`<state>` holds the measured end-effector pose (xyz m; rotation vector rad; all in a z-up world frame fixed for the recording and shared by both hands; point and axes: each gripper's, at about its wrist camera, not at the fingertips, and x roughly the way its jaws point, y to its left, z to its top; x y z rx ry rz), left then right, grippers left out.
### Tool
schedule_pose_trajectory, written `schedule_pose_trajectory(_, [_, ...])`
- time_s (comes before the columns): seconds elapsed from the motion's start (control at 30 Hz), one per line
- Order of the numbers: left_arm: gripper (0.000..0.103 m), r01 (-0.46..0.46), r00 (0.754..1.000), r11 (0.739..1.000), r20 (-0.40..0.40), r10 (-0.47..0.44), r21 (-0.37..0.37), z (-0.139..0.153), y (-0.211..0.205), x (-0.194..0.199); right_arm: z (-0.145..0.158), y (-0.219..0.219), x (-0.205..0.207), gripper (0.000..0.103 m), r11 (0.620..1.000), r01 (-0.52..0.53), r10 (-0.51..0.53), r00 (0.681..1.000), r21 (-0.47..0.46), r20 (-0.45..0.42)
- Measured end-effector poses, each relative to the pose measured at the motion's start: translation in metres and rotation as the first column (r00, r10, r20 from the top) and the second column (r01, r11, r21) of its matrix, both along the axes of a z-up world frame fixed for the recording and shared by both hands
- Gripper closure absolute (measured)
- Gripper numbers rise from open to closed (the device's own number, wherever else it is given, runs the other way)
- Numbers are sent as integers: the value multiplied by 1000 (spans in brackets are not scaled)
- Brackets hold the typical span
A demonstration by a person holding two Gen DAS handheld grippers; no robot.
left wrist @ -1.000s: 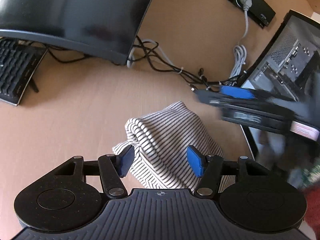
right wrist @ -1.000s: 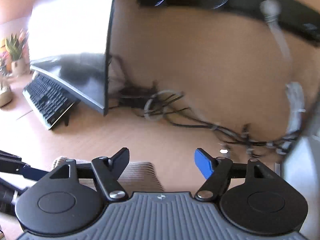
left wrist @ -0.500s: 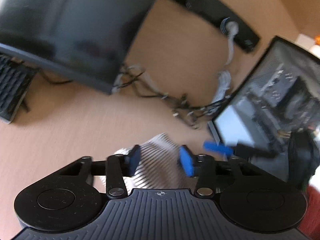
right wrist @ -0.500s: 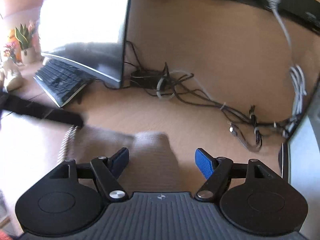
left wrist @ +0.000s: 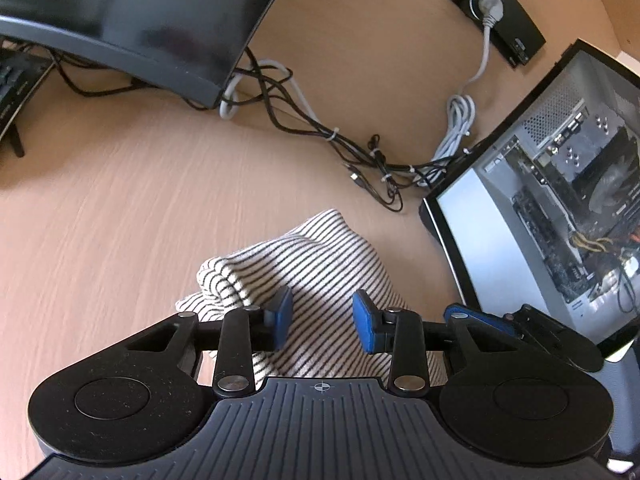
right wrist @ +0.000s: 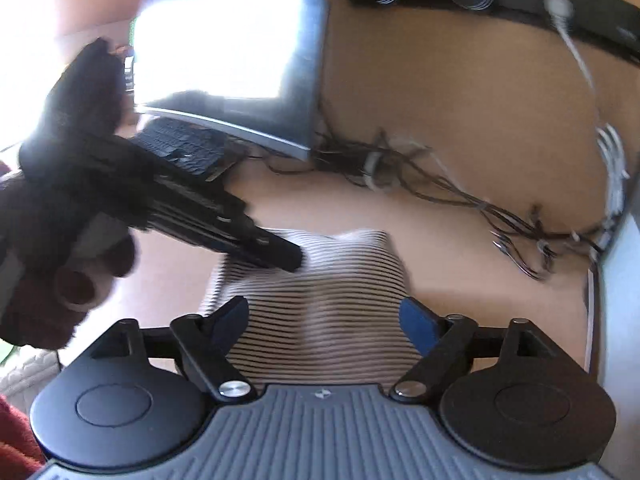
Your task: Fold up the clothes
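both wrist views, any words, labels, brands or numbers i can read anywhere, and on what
No readable text in either view.
Keyboard: key legends too small and blurred.
Open computer case: component markings too small to read.
Black power strip: no legible marking.
Monitor: no brand visible.
Striped garment: stripes only, no label showing.
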<state>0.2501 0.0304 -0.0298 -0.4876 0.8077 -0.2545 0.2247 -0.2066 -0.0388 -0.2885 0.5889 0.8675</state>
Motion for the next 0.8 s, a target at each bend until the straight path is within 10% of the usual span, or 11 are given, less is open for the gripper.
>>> schedule_pose_trajectory(0.57, [62, -64, 998, 995, 12, 63, 80, 11, 11, -2, -8, 12, -8, 10, 999, -29, 24, 992, -36, -125])
schedule_pose_trajectory(0.8, [19, -151, 987, 988, -68, 149, -32, 27, 18, -33, 14, -20, 35, 3, 996, 54, -46, 994, 72, -103])
